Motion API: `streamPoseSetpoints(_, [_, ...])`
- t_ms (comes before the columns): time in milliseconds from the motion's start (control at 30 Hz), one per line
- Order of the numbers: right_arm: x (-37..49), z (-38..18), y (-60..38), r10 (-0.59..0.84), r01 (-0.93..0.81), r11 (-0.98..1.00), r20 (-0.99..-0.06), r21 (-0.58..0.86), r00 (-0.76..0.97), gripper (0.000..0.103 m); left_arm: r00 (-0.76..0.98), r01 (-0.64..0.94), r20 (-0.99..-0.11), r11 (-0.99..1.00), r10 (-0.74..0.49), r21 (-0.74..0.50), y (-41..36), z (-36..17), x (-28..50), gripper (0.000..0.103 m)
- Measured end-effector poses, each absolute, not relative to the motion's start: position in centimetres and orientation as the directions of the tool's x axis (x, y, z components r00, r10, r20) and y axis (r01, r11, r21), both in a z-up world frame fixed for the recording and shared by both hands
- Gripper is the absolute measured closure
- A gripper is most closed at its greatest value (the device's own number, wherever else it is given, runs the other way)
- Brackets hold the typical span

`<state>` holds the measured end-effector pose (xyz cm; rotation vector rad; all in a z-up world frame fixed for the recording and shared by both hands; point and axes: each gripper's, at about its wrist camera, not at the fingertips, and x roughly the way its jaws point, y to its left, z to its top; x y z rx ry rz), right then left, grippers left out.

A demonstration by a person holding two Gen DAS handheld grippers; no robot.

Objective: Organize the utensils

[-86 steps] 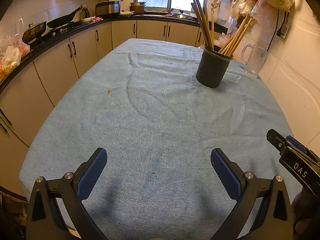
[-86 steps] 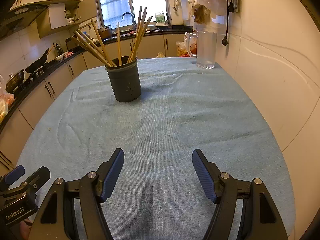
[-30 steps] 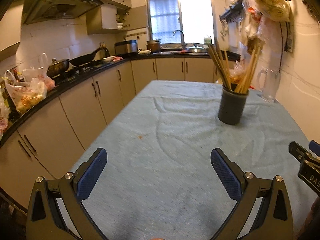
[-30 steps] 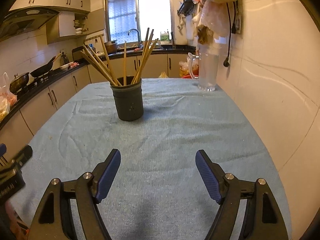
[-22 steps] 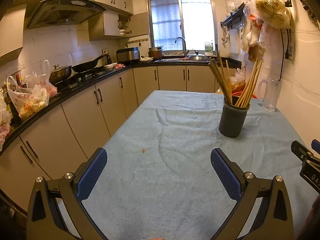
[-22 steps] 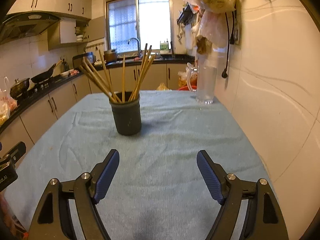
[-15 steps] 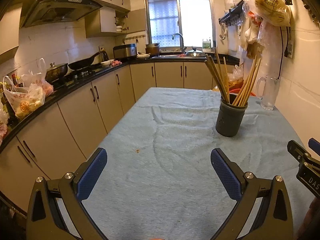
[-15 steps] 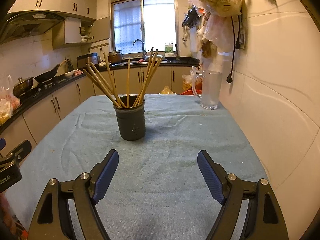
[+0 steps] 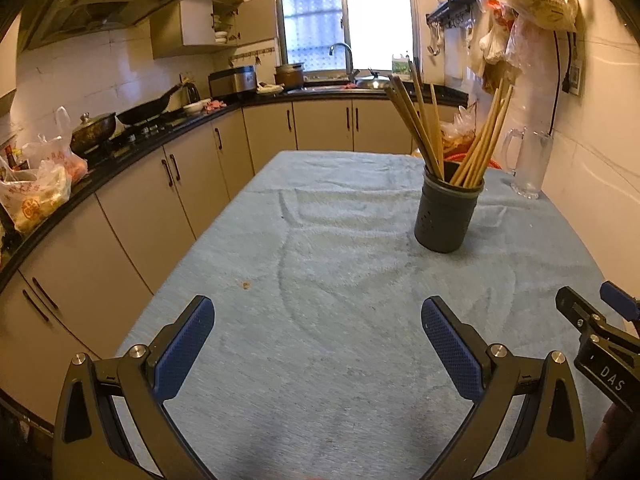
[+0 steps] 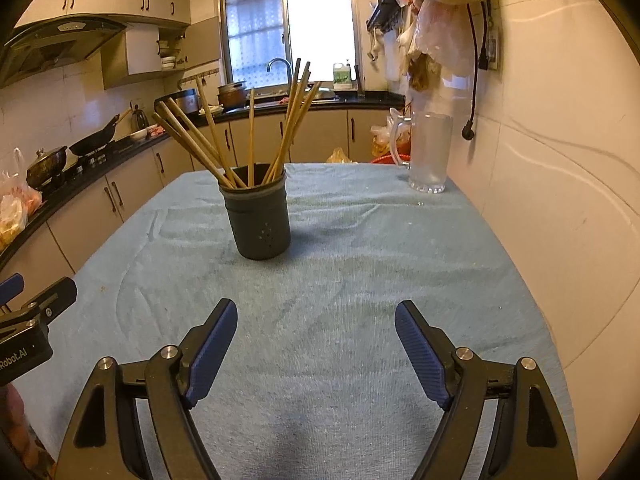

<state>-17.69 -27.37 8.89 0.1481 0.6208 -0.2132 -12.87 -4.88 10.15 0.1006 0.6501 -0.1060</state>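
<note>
A dark grey utensil holder [image 9: 447, 216] [image 10: 260, 222] stands upright on the blue cloth-covered table [image 9: 340, 272] [image 10: 360, 264]. Several wooden chopsticks [image 9: 420, 120] [image 10: 250, 136] fan out of it. My left gripper [image 9: 318, 320] hovers open over the near part of the table, with the holder far ahead to the right. My right gripper [image 10: 316, 320] is open too, and the holder is ahead slightly left of it. Nothing lies between either pair of blue pads. Each gripper's edge shows in the other's view.
A clear glass mug [image 9: 528, 166] [image 10: 430, 152] stands at the table's far right by the wall. Cabinets and a counter with pans [image 9: 132, 114] and bags [image 9: 36, 196] run along the left. Plastic bags [image 10: 436, 12] hang on the right wall.
Both views have tilted up from the tabletop to take in the kitchen; over the last second the holder has come slightly nearer in each. Both grippers stay open.
</note>
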Motion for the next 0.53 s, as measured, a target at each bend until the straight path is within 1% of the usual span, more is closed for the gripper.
streamPoseSetpoints(167, [-17.9,8.3,-28.1,-0.154,0.255,0.964,-0.607,0.082,0.779,0.018,0.763,0.133,-0.641,0.991,-0.088,0.022,-4.5,9.7,-12.6,0.0])
streamPoseSetpoints(400, [-17.3,7.2,-28.0,-0.142,0.241,0.968,-0.643,0.068,0.753,0.018,0.717,0.163,-0.688,0.987,-0.112,0.008,-5.0,8.3,-11.9,0.0])
streamPoseSetpoints(533, [-16.8,6.6,-27.9,-0.133,0.237,0.969,-0.661,0.07,0.739,0.018,0.691,0.154,-0.716,0.988,-0.104,0.005,-4.7,7.3,-11.2,0.0])
